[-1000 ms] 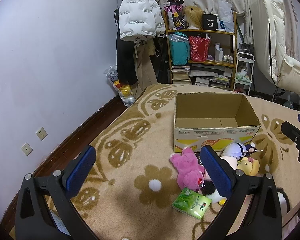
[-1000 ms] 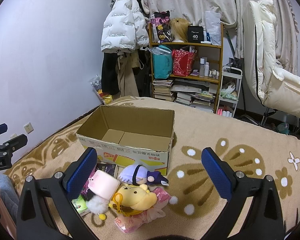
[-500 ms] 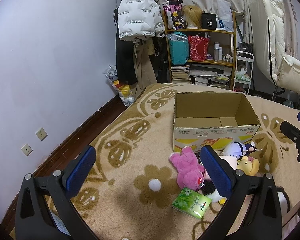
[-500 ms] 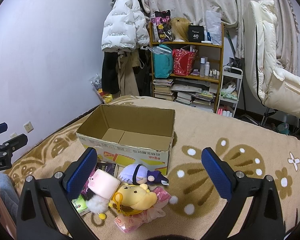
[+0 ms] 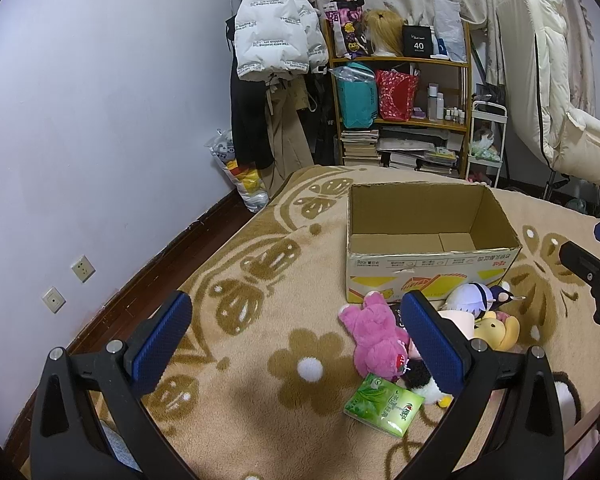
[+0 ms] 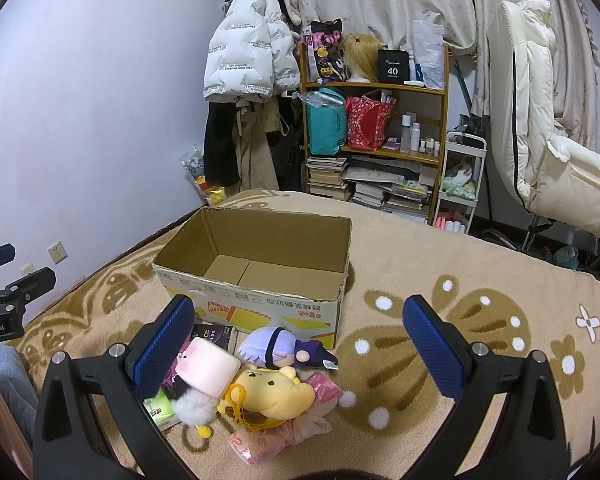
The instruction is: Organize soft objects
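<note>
The left claw [image 5: 296,340] is hovering with its blue pads spread wide and gripping nothing, and the right claw [image 6: 300,344] is hanging likewise, spread and bare. Just beyond them the soft toys are lying in a heap on the patterned blanket [image 6: 480,272]: a green packet [image 5: 384,404] nearest, then a pink bear [image 5: 374,336], a yellow bear [image 6: 272,394], a pink cube [image 6: 208,366] and a purple-haired doll [image 6: 280,348], all crowding together. A black packet [image 6: 216,334] is lying beside the cube. The doll is lying right against the front wall of the cardboard box [image 6: 260,308], which is sitting open-topped behind the heap with nothing inside. Farther back, a shelf [image 6: 380,128] is standing against the curtain, with a white jacket [image 6: 248,60] hanging beside it.
</note>
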